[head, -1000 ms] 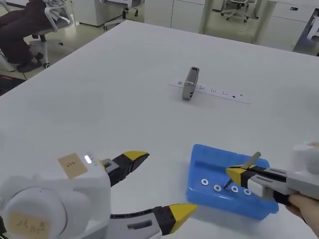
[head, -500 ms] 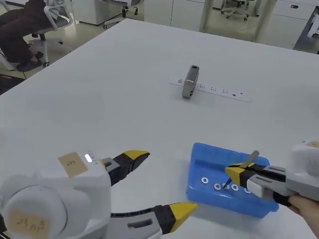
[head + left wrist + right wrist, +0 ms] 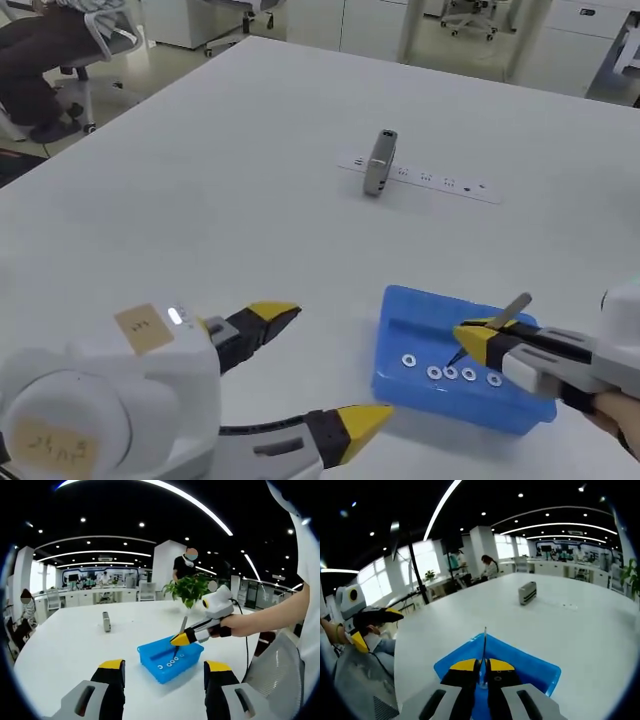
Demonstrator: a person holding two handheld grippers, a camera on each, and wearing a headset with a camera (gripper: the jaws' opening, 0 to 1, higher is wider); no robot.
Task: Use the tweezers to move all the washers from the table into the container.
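Head view with both claw views. The left claw [image 3: 336,366] is at the near left, low over the white surface [image 3: 230,190], its yellow-tipped jaws wide apart; in its own view [image 3: 165,666] the same jaws frame the work from the bottom edge. A stretch of bare surface lies between it and the blue container [image 3: 398,302], which sits at the near right. The right claw [image 3: 468,342], gripped by a hand [image 3: 612,418] at the right edge, reaches over the container from the right with its jaws together, clamped on the tweezers [image 3: 510,312]. The tweezers slant down, their points low inside the container; whether the points touch anything cannot be told. A row of washers [image 3: 434,372] lies on the container floor, just left of and beneath the claw tips, and the claw body covers the container's right end. In the right claw view the tweezers [image 3: 484,647] rise between the closed jaws [image 3: 482,664] above the blue container [image 3: 542,669]. Farther off, well apart from the container, a grey device [image 3: 380,163] stands on edge at the left end of a flat white strip [image 3: 445,184]. An office chair [image 3: 105,35] stands beyond the far left edge, and the left claw view shows a potted plant [image 3: 189,587] behind the right claw [image 3: 180,639].
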